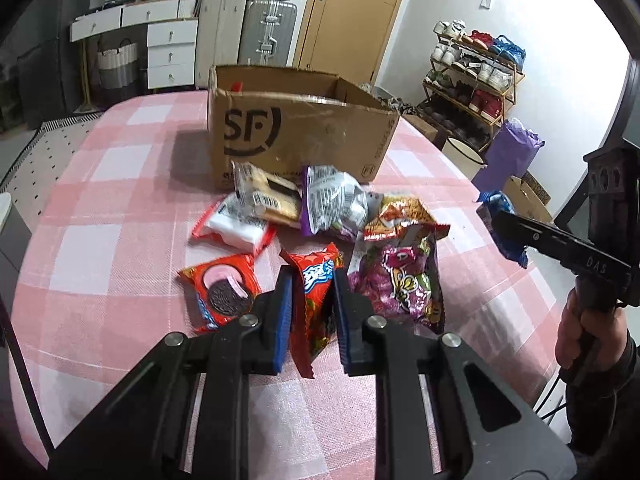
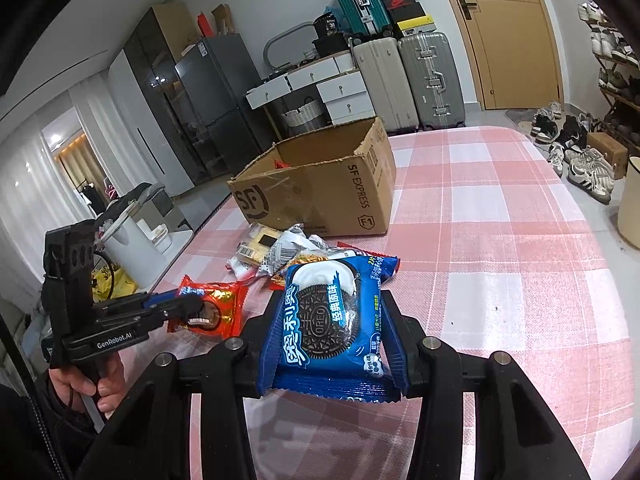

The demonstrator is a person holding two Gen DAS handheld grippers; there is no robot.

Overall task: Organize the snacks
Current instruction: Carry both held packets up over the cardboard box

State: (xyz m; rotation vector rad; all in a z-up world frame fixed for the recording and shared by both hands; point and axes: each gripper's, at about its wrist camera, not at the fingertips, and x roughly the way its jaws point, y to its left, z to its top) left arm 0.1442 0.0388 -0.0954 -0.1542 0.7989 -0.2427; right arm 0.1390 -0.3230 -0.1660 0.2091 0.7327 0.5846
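Observation:
My left gripper (image 1: 312, 280) is shut on a red snack packet (image 1: 316, 300), held edge-on just above the table. Beside it a red Oreo packet (image 1: 220, 292) lies flat. In the right wrist view my right gripper (image 2: 332, 300) is shut on a blue Oreo packet (image 2: 328, 320), lifted over the cloth. That view also shows the left gripper (image 2: 188, 306) with its red packet (image 2: 220, 308). A pile of mixed snack packets (image 1: 332, 208) lies in front of the open cardboard box (image 1: 300, 128). The right gripper (image 1: 504, 228) appears at the right edge of the left wrist view.
A pink checked tablecloth (image 2: 500, 240) covers the table. Something red (image 1: 237, 87) shows inside the box. Suitcases (image 2: 408, 80), white drawers (image 1: 172, 52) and a shoe rack (image 1: 472, 76) stand beyond the table. A white bin (image 1: 464, 152) is on the floor to the right.

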